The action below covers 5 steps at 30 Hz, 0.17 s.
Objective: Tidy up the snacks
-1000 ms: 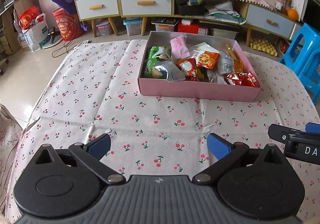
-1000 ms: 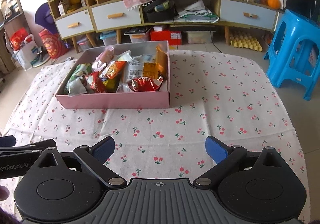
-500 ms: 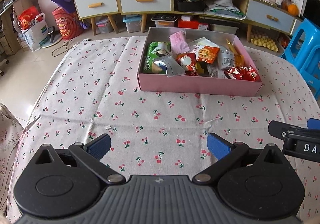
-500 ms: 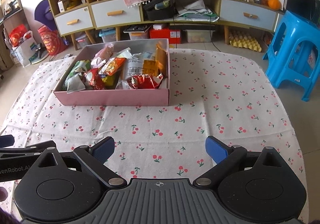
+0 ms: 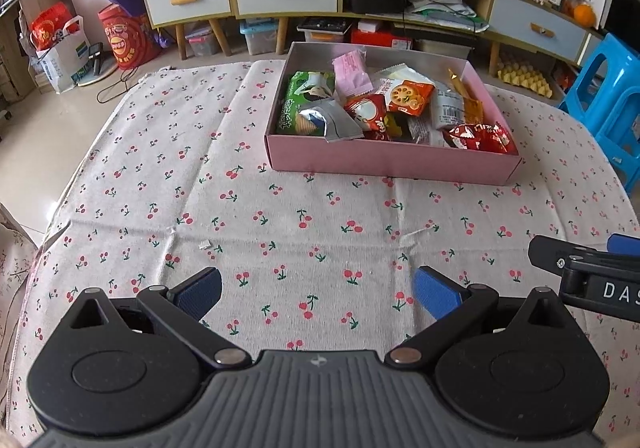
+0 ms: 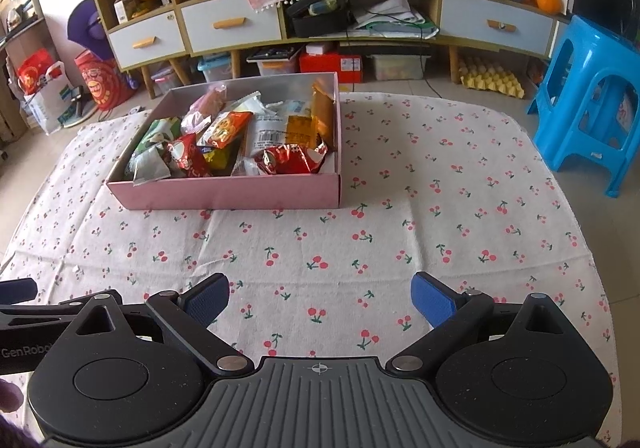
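Left wrist view shows our left tongs [image 5: 316, 290] spread wide and empty above the cherry-print cloth [image 5: 160, 183] on the desk, with the pink box [image 5: 392, 161] of snacks [image 5: 400, 103] well ahead and a little to the right. In the right wrist view our right tongs [image 6: 320, 296] also gape open, holding nothing, and the box [image 6: 232, 191] sits ahead to the left, its packets heaped inside.

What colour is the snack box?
Pink outside; the snack box shows best in the right wrist view.
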{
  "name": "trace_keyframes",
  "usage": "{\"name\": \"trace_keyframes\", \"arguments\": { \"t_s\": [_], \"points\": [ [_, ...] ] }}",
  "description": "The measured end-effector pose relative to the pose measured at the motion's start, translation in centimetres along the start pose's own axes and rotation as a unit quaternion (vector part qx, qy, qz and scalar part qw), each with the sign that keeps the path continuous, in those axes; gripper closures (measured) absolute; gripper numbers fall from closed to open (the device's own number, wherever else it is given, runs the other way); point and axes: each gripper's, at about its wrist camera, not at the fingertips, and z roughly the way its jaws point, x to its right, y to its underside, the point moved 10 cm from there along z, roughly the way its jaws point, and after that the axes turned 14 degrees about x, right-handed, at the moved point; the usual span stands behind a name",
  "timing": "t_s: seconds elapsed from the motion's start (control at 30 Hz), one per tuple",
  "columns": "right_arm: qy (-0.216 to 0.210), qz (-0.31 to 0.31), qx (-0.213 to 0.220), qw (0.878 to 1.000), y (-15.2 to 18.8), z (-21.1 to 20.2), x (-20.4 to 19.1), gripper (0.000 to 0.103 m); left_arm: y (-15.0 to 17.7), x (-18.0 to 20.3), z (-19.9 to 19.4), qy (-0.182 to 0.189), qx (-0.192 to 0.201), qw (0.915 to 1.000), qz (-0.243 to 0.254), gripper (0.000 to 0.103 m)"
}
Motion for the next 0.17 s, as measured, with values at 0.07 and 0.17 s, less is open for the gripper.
{"name": "trace_keyframes", "arguments": {
  "t_s": [0.07, 0.17],
  "points": [
    [0.0, 0.0, 0.0, 1.0, -0.03, -0.02, 0.01, 0.004, 0.04, 0.01, -0.04, 0.001, -0.001, 1.0, 0.0, 0.0],
    [0.0, 0.002, 0.0, 1.0, -0.02, -0.05, 0.03, 0.004, 0.0, 0.09, -0.1, 0.001, -0.001, 1.0, 0.003, 0.0]
  ]
}}
